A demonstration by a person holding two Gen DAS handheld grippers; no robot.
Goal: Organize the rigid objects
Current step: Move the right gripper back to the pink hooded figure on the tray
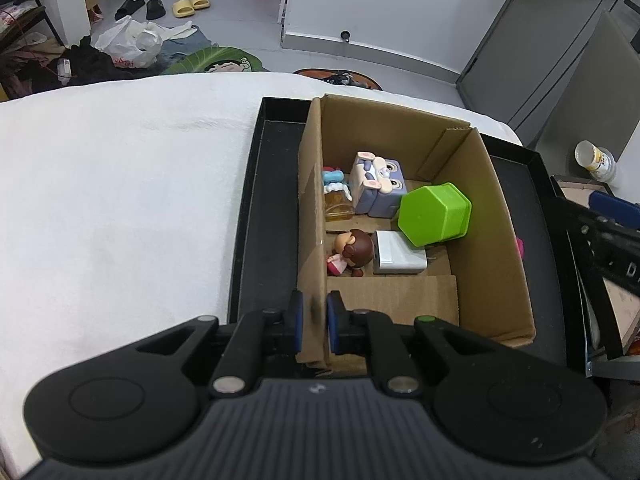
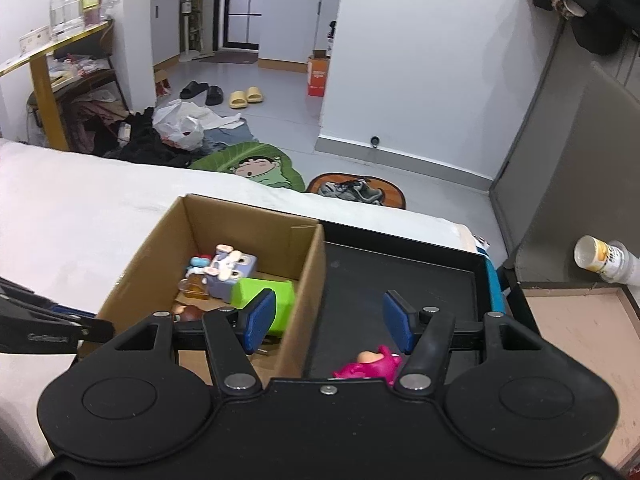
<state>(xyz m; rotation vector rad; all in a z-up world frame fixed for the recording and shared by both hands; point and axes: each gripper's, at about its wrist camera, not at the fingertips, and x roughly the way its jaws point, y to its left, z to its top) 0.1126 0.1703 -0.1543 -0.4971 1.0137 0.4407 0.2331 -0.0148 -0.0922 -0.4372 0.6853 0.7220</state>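
While most of the small things already lay inside the cardboard box [image 1: 472, 216], the sorting looked close to finished rather than done. Within the box sat a green hexagonal container [image 1: 436, 214] tipped on its side, a lilac cartoon-faced block [image 1: 380, 184], a small amber bottle [image 1: 339, 202], a brown-haired doll figure [image 1: 354, 250] and a white power adapter [image 1: 398, 254], all crowded toward its left and far end. The box itself stood in a shallow black tray [image 1: 268, 200] on the white-covered bed [image 1: 120, 200]. Outside it, one pink toy figure [image 2: 370, 364] lay on the tray floor, just beside the box's right wall, and it appeared to be the piece left to move. The left gripper [image 1: 312, 322] had its fingers pinched shut on the box's left wall near the front corner, seemingly steadying it. The right gripper [image 2: 330, 322] hung above the tray with its fingers partly open and nothing between them, the pink toy just below its right finger.
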